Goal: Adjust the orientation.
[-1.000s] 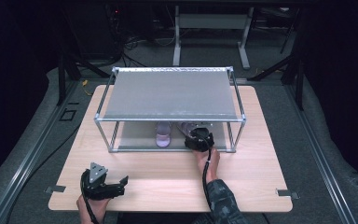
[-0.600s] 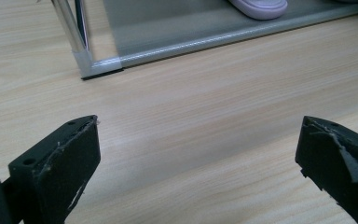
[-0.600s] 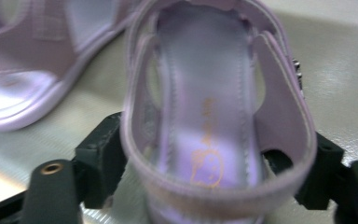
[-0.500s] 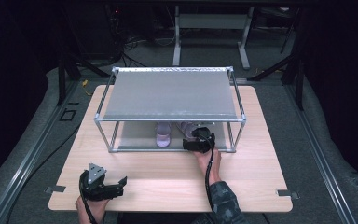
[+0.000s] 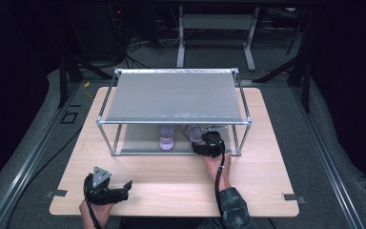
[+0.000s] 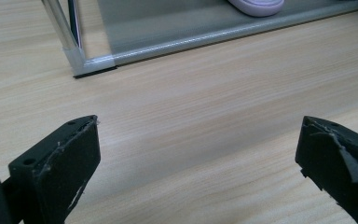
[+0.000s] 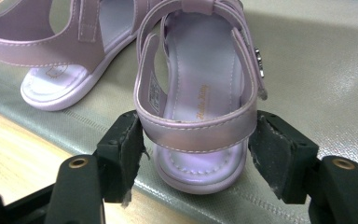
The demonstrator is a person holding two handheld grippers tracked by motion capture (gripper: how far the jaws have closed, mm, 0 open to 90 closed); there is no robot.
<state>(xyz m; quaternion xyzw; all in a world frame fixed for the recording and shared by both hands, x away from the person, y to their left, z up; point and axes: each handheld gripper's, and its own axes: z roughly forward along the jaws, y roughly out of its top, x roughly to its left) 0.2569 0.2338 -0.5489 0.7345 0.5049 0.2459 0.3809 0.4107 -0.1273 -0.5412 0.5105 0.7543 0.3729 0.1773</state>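
**Count of things on the table**

Sandals: two, both pale lilac. One sandal point(image 7: 196, 93) sits heel-on in the right gripper view, the other sandal point(image 7: 60, 56) beside it.

Racks: one metal-framed rack point(image 5: 174, 98) with two grey shelves, upper and lower.

Grippers: two, the left gripper point(image 5: 106, 187) and the right gripper point(image 5: 208, 144), each with two black jaws and one trailing cable.

Tables: one wooden table point(image 5: 171, 181).

Metal brackets at the table's near edge: two.

Two lilac sandals point(image 7: 200, 93) on a grey shelf point(image 5: 171, 98), light wood-grain table point(image 5: 171, 186), black tongs point(image 7: 196, 154).
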